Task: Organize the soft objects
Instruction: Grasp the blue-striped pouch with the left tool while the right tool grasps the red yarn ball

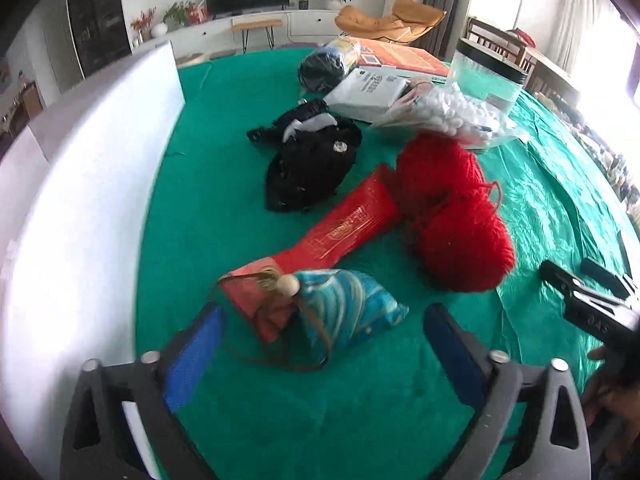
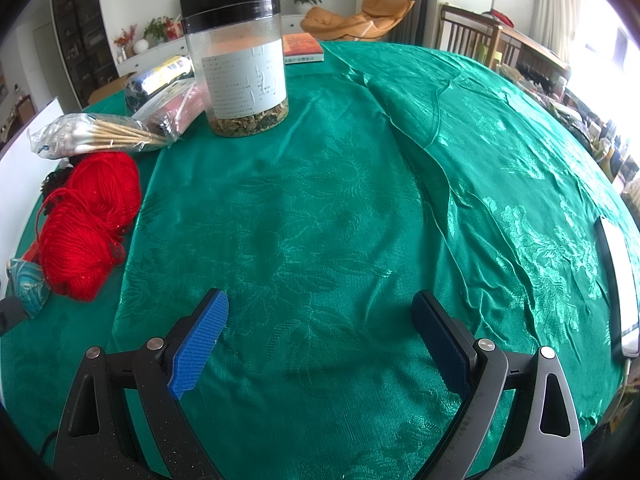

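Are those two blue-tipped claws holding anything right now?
No. The left gripper stands open around the blue pouch, its pads off it. The right gripper is open over bare green tablecloth.

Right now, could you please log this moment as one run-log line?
left gripper: open, around blue pouch, not gripping | right gripper: open, over green cloth | red yarn: untouched

I see blue pouch [image 1: 352,312] beside red packet [image 1: 344,232], red yarn [image 1: 452,216] right, black bundle [image 1: 312,168] behind, on green surface [image 1: 224,184]
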Tool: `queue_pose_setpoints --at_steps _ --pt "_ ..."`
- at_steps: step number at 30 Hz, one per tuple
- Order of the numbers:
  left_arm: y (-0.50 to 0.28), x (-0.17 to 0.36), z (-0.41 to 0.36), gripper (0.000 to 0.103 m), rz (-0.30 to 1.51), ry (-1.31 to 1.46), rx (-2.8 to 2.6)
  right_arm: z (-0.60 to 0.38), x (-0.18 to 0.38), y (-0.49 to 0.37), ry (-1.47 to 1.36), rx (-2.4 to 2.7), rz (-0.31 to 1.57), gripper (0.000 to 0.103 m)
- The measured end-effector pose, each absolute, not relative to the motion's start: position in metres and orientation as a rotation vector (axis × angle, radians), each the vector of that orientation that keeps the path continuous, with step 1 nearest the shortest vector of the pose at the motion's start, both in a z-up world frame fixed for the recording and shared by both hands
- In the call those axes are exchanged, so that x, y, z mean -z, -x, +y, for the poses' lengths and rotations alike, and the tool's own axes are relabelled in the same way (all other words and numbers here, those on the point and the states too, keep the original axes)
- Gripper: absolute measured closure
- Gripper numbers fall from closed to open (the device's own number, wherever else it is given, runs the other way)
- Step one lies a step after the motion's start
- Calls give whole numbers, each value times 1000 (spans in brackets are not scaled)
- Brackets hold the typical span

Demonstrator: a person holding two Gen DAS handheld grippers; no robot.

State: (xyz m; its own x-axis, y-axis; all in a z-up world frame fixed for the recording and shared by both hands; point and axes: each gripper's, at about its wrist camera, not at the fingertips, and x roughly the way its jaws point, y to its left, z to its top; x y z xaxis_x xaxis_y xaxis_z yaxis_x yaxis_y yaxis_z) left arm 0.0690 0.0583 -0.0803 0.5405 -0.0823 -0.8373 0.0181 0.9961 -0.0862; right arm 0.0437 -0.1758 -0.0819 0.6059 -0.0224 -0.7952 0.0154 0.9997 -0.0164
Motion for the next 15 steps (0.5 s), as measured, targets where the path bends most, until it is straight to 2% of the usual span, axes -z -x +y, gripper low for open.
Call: queue_pose_setpoints --at_steps 1,3,4,12,15 --pt "-72 84 57 25 1003 70 56 -176 82 -44 8 22 920 8" --pt "-69 86 55 52 979 49 31 -176 82 -44 8 22 920 8" --pt "-67 85 55 59 970 63 50 -176 82 -44 8 22 920 8" --pt "-15 61 70 59 952 77 116 -176 82 -44 8 20 923 8" --pt "-1 57 74 59 943 83 118 -173 70 -41 -133 -164 920 9"
